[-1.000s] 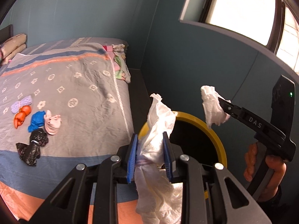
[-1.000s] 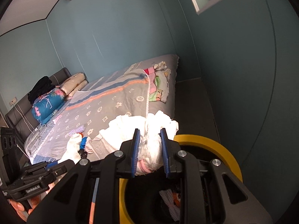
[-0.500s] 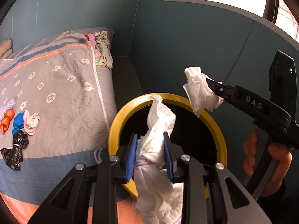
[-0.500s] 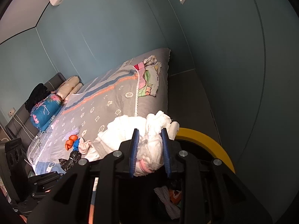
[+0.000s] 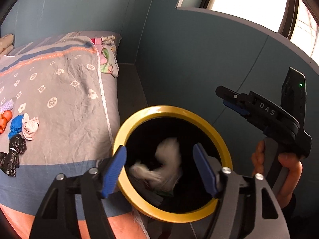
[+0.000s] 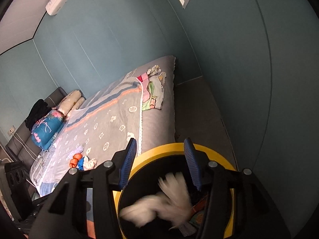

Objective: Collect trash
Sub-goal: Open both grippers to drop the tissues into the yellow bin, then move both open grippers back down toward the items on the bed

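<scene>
A black bin with a yellow rim [image 5: 173,111] stands beside the bed; it also shows in the right wrist view [image 6: 217,149]. My left gripper [image 5: 159,171] is open and empty above the bin's mouth. My right gripper [image 6: 161,163] is open and empty over the bin too; it shows from the side in the left wrist view [image 5: 227,97]. Crumpled white tissues [image 5: 167,163] fall blurred inside the bin, also seen in the right wrist view [image 6: 159,201]. More trash lies on the bed: black bags [image 5: 12,155], a blue scrap [image 5: 16,123], a pinkish wad [image 5: 30,127], orange pieces [image 5: 4,119].
The bed with a grey patterned cover [image 5: 59,91] runs along the left. The teal wall [image 5: 199,59] is close behind the bin, with a window [image 5: 249,0] above. Pillows and a folded quilt [image 6: 47,127] lie at the bed's head.
Both grippers have opened over the bin and let go of their white tissues, which now drop into it.
</scene>
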The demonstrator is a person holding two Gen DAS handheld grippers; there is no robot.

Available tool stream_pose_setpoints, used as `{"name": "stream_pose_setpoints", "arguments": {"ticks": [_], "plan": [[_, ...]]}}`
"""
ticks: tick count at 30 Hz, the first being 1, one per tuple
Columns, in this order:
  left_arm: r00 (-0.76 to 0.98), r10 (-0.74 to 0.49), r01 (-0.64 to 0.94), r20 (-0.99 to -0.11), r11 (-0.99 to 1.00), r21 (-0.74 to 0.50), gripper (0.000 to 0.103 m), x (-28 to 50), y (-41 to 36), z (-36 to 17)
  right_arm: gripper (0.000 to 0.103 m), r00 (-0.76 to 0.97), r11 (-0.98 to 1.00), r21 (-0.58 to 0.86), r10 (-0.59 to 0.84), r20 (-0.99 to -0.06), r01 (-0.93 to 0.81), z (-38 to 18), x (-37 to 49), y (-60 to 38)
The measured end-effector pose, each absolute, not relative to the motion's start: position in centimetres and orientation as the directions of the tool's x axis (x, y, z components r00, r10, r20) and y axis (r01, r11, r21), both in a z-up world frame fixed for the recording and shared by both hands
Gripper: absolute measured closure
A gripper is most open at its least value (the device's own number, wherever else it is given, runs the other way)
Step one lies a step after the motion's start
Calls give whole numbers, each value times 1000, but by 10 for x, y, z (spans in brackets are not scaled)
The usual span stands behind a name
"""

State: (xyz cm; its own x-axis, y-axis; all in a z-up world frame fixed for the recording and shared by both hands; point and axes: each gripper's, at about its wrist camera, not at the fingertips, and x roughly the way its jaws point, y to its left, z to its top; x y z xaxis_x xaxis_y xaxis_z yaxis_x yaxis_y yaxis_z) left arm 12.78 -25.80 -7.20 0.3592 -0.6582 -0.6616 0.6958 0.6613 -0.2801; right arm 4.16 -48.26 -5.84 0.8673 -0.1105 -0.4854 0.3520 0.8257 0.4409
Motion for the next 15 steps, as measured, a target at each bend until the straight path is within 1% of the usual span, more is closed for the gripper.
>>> {"name": "stream_pose_setpoints", "arguments": {"ticks": [1, 5, 7, 9, 12, 15], "plan": [[375, -655, 689, -656, 670, -275, 25, 128, -255, -71, 54, 868, 825, 441, -113, -483, 353, -57, 41, -483], [415, -638, 656, -649, 704, -272, 17, 137, -240, -70, 48, 872, 829, 442, -107, -477, 343, -54, 44, -482], [439, -625, 638, -645, 723, -266, 14, 142, -231, -69, 43, 873, 835, 436, -101, -476, 334, -51, 46, -480], [459, -616, 623, -640, 737, -263, 12, 148, -221, -68, 40, 875, 846, 430, -84, -477, 316, -47, 52, -473], [493, -597, 598, -632, 761, -253, 11, 155, -205, -66, 34, 877, 862, 416, -66, -476, 290, -41, 58, -462], [529, -572, 572, -627, 786, -235, 10, 163, -188, -65, 31, 880, 883, 399, -34, -473, 249, -33, 70, -445]]}}
